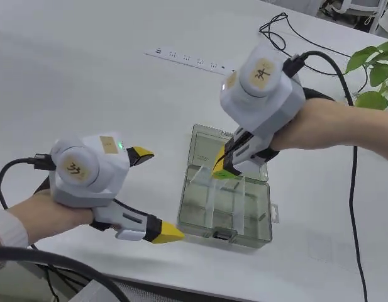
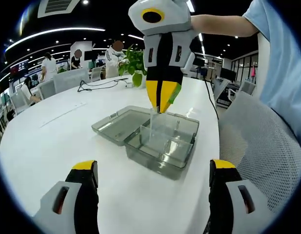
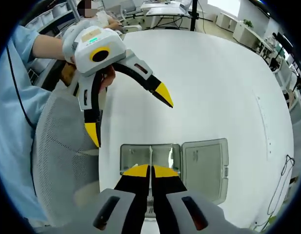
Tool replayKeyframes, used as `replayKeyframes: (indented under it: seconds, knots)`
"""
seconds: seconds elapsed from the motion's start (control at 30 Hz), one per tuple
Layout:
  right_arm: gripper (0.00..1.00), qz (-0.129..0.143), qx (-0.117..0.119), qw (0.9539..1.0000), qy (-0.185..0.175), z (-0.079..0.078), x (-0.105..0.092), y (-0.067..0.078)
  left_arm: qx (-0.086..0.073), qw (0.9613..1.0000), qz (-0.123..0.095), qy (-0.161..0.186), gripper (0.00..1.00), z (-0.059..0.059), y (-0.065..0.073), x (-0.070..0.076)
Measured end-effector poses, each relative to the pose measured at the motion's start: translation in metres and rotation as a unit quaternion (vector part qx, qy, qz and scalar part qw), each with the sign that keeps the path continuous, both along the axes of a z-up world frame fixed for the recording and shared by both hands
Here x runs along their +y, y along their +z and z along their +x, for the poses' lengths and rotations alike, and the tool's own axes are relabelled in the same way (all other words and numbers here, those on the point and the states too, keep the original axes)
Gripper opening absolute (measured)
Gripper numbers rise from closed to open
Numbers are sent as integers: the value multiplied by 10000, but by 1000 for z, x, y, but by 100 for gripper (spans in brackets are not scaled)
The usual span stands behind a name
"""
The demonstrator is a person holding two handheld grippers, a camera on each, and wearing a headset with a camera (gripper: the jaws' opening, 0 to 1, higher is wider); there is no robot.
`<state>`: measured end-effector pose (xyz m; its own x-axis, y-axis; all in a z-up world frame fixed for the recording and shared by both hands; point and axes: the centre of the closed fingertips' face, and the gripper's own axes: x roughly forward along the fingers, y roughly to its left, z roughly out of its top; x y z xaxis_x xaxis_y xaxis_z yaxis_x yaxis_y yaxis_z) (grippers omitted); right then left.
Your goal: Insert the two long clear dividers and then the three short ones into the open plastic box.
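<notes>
Directly over the open box (image 1: 195, 224), the right gripper (image 1: 222, 165) pinches a clear divider (image 2: 153, 122) upright, edge down (left gripper (image 1: 157, 192) gapes empty beside).

You've got two grippers, left gripper (image 1: 157, 192) and right gripper (image 1: 220, 165), one clear plastic box (image 1: 187, 217), one divider (image 2: 155, 122) pinched over the box, plus one power strip (image 1: 187, 61) and one leafy plant (image 1: 373, 69) beyond it.

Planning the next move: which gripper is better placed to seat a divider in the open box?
Right. The right gripper is shut on a clear divider over the box; the left gripper is open, beside the box, holding nothing.
</notes>
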<state>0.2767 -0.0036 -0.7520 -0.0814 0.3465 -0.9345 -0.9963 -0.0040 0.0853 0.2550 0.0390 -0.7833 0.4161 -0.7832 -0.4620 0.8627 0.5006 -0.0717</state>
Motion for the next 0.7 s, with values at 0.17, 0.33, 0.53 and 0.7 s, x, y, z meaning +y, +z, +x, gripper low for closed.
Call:
replayKeyframes:
  seconds: [0.17,0.33,0.53,0.7]
  knots:
    - [2,-30,44,10000,21,-3,1,-4,40,10000,-11,14,95,-3,-1,1]
    - [2,-54,19,10000,71,-3,2,-8,73,10000,-18,32,94,-4,-2,2]
    - [2,-67,5,9999,77,-2,3,-11,106,9999,-33,43,93,-4,-3,1]
    - [2,-167,-60,9998,134,-3,5,-23,115,9999,-48,33,92,-4,-3,0]
